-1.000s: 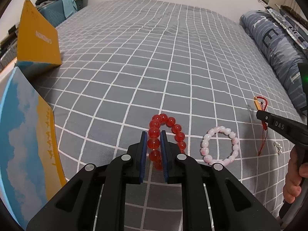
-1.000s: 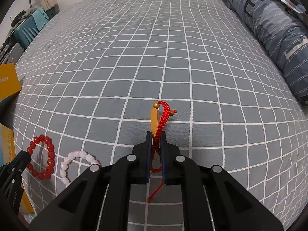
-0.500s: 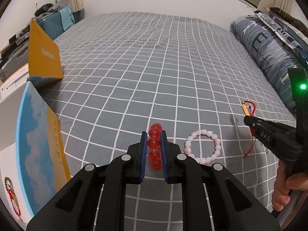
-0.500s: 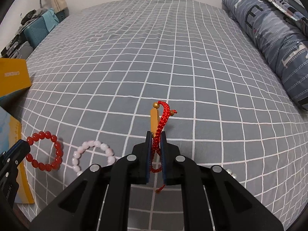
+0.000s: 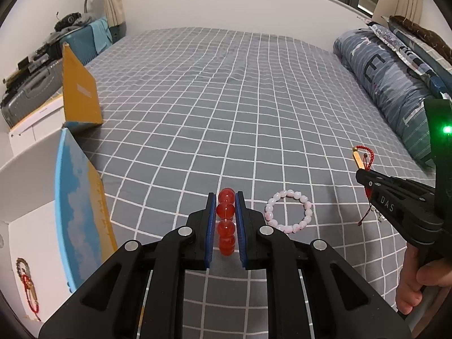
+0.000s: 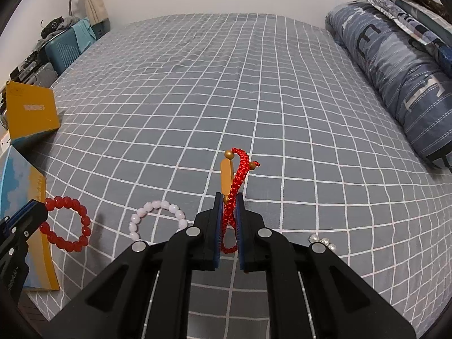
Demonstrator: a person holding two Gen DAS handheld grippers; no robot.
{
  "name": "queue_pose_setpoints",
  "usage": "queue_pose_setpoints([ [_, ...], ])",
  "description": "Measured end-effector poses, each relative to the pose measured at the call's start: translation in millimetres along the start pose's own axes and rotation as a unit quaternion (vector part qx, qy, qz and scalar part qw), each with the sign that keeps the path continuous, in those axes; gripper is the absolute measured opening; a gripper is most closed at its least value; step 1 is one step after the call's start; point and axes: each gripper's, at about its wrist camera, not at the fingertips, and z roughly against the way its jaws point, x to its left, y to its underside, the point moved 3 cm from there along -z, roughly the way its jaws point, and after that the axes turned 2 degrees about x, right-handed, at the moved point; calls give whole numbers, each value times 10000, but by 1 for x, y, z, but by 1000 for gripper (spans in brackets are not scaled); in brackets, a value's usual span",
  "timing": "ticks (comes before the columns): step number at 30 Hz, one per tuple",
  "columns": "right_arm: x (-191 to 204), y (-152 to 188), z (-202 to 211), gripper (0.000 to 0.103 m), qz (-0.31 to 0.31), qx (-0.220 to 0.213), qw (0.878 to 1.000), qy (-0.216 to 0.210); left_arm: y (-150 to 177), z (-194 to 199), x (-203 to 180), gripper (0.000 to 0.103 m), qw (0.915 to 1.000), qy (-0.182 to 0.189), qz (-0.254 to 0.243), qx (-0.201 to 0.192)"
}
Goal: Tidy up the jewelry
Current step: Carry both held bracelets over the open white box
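So your left gripper point(image 5: 223, 220) pinches the red bead bracelet point(image 5: 226, 223), your right gripper point(image 6: 228, 220) the red cord bracelet point(image 6: 236, 180). Neither is boxed yet. The pink bracelet point(image 5: 288, 210) and 1 small silver piece point(image 6: 322, 239) wait near you.

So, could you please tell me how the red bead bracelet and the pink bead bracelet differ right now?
The red bead bracelet is clamped in the left tongs and hangs from them, while the pink bead bracelet lies flat on the grey checked bedspread, untouched. The red bracelet's beads are deep, glossy red; the pink one's are pale and milky. The red beads also look larger than the pink ones. Both are closed loops of round beads.
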Motion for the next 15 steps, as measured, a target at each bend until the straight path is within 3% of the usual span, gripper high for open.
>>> queue_pose_setpoints([
  [15, 19, 0, 39, 8, 112, -267, 9996, -45, -4, 46, 16, 13, 9996, -63, 21, -278],
])
